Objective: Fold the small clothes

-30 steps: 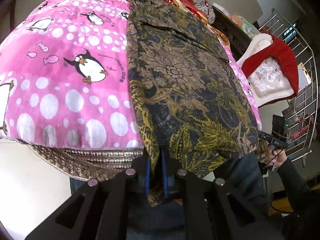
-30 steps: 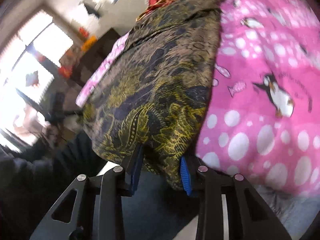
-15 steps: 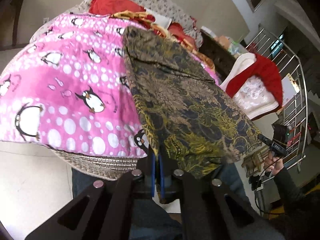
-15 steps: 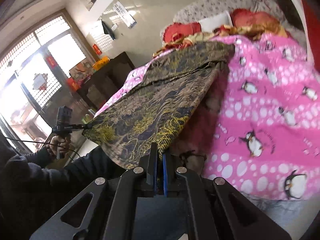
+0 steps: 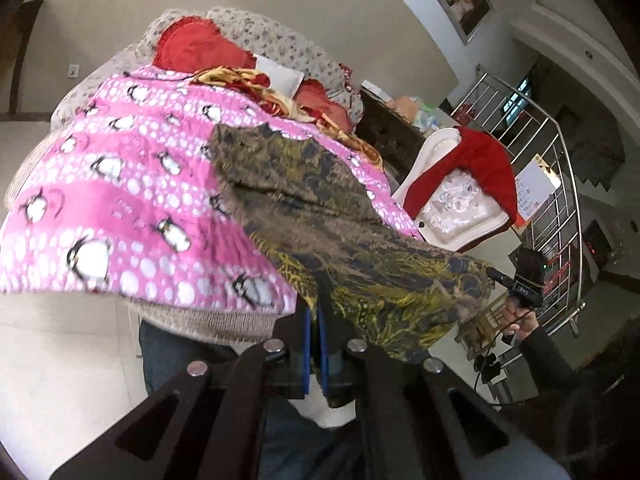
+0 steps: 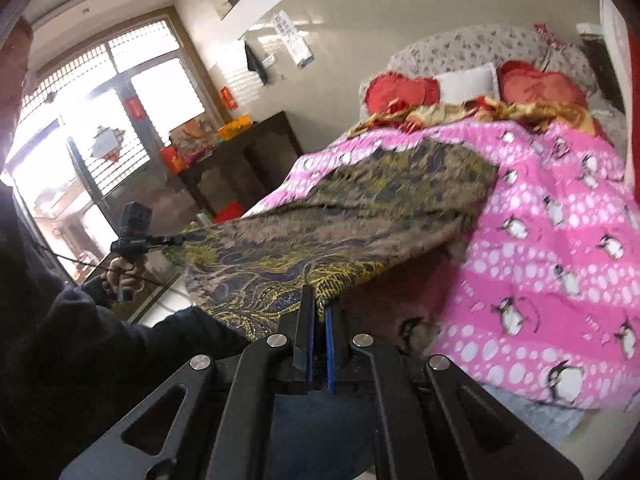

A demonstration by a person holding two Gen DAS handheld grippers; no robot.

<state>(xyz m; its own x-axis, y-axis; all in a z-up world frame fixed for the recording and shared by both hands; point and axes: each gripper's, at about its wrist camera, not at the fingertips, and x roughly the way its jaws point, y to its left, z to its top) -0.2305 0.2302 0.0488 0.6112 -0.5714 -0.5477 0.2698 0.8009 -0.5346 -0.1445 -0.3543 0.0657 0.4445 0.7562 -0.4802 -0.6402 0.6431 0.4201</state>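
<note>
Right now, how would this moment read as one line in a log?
step: lifting cloth by near corners | left gripper: shut on cloth | right gripper: shut on cloth | far end: on pink blanket

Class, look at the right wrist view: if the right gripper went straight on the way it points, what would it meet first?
The right gripper is already shut on the patterned cloth, so that comes first; beyond it, probably the pink penguin blanket, though depth is unclear.

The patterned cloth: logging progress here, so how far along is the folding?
Done: both near corners are gripped, the left tool and right tool each shut on the patterned cloth. In hand: its near edge is lifted off the pink blanket. Left: every fold; no crease shows yet.
</note>
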